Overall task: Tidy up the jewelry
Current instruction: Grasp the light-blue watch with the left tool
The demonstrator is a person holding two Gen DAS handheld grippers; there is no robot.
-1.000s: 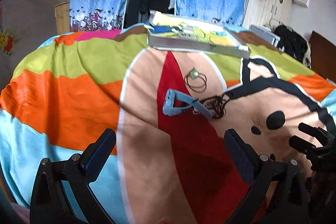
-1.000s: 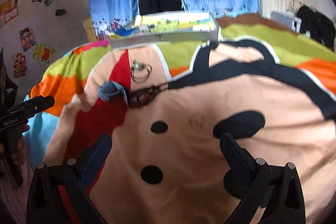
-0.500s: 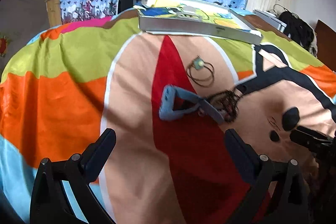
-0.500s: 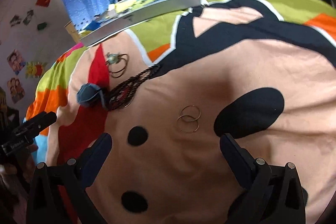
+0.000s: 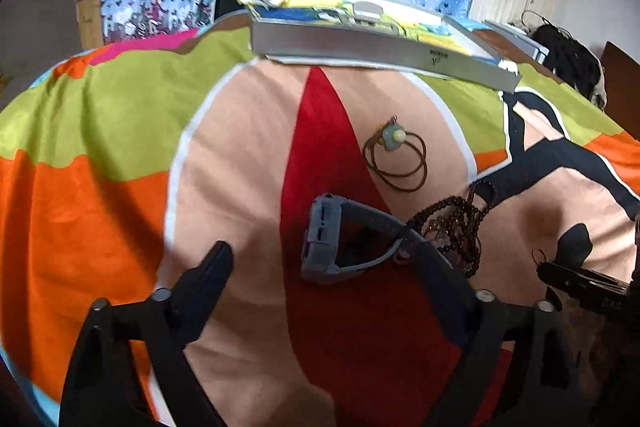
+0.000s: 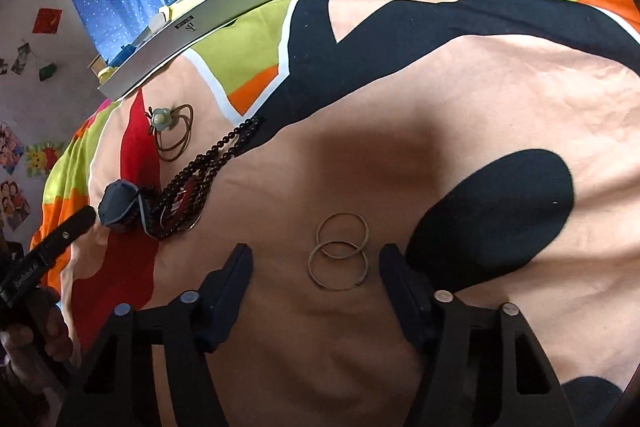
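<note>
I see the bed (image 6: 460, 115) spread wide and flat, with bare cover to my right, and the box (image 5: 372, 45) lying at its far edge. My left gripper (image 5: 324, 267) hangs low with its jaws apart around the watch (image 5: 340, 239), beads (image 5: 456, 223) touching its right finger. My right gripper (image 6: 316, 277) sits low too, jaws apart, flanking the two rings (image 6: 340, 251). The pendant (image 5: 394, 155) lies between the watch and the box.

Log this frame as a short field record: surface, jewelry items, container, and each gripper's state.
surface: multicoloured bedspread
items: two thin hoop rings, overlapping; dark bead necklace; cord pendant; blue watch
container: grey tray at far edge
left gripper: open, near watch
right gripper: open, straddling hoop rings
</note>
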